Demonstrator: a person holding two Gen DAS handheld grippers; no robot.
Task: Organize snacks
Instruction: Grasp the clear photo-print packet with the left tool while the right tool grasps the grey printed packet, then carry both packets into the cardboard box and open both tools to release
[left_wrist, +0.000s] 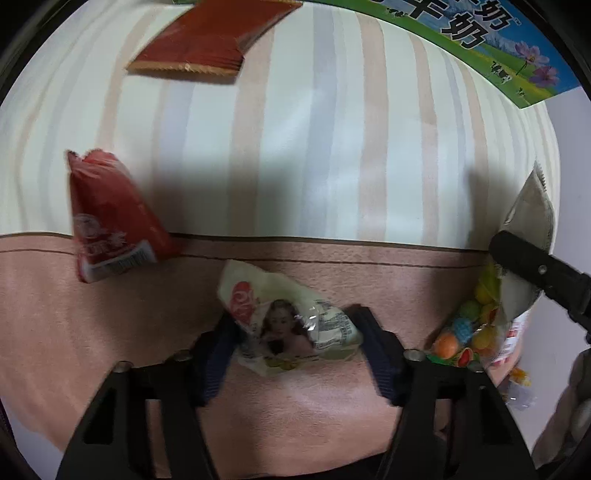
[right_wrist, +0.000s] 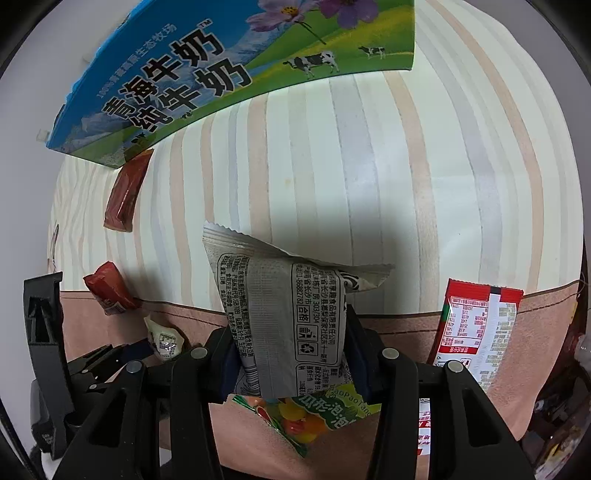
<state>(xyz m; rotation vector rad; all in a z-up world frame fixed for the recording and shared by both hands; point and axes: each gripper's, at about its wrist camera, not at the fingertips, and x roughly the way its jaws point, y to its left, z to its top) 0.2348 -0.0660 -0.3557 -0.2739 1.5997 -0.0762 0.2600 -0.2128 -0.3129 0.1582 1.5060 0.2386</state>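
Item: grey sachet (right_wrist: 291, 321), upright, clamped in my right hand-held gripper (right_wrist: 291, 354); milk box (right_wrist: 207, 70) upper left. Left hand-held gripper (left_wrist: 295, 347) straddles portrait packet (left_wrist: 291, 325); grip unclear.

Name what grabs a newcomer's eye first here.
The grey printed packet clamped upright in the right tool fills the right wrist view. Behind it, the bright blue-green milk carton lies on the striped cloth. The left tool straddles a pale crumpled wrapper.
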